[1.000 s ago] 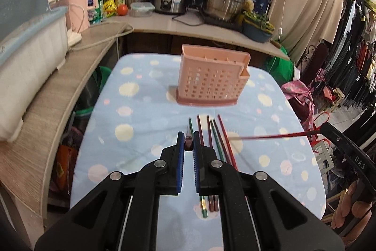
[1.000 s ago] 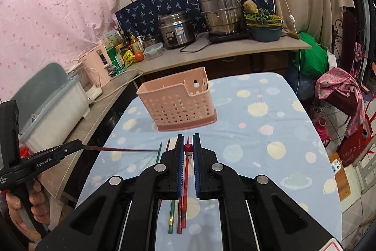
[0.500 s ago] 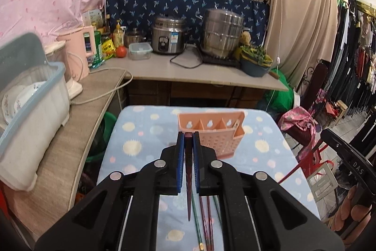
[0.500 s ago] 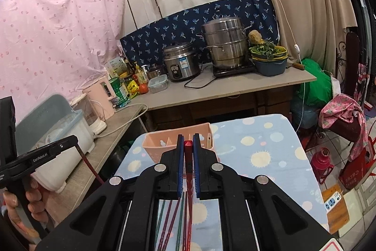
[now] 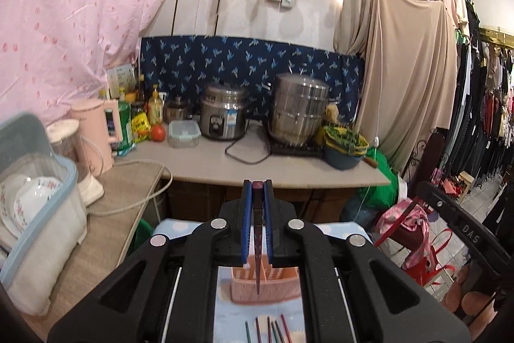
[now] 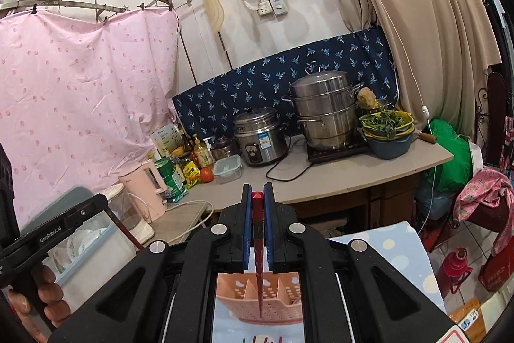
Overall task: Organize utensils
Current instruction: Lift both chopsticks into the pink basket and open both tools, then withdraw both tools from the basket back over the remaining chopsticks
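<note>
**Two chopsticks held above the pink holder**

We hold one chopstick in each claw. The left claw (image 5: 257, 192) is closed on a dark chopstick (image 5: 258, 246), and the right claw (image 6: 257, 195) is closed on a red chopstick (image 6: 259, 262). Both are gripped near the thick end, so the thin tips hang down over the pink holder (image 6: 257, 304) and can enter a compartment. More chopsticks (image 5: 268, 328) lie on the desk (image 6: 385, 249), in front of the holder.

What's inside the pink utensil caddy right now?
The pink utensil caddy shows bare dividers and no utensils in the visible compartments. The claw bodies cover both ends, and the held red chopstick crosses its middle.
</note>
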The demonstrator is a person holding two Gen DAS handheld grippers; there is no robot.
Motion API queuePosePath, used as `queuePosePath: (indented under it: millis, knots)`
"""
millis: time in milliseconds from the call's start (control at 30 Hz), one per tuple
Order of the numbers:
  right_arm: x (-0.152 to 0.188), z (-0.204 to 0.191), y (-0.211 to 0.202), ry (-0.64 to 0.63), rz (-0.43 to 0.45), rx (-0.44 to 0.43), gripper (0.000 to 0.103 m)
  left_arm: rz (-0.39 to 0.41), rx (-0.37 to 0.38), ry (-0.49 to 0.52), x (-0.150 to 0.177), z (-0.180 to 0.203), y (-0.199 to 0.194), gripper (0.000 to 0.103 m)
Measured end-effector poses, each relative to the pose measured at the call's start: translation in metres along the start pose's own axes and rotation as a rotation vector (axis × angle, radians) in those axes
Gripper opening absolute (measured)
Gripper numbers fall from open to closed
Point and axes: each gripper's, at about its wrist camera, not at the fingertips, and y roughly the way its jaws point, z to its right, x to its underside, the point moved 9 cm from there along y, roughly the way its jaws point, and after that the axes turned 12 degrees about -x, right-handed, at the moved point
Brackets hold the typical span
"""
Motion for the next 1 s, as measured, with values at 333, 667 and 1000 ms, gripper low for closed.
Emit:
queuePosePath:
  millis: [333, 667, 1000]
  knots:
    - [0.032, 0.023, 0.072, 0.032, -0.085, 0.005, 0.007, -0.011, -0.029, 0.019, 0.010, 0.011, 0.058, 0.007]
    - [0.091, 0.052, 0.098, 0.080, -0.208, 0.032, 0.017, -0.158, -0.062, 0.023, 0.068, 0.005, 0.109, 0.007]
    - [0.080, 0.027, 0.044, 0.033, -0.156, 0.038, 0.051, -0.141, -0.155, 0.088, 0.083, 0.000, 0.079, 0.055]
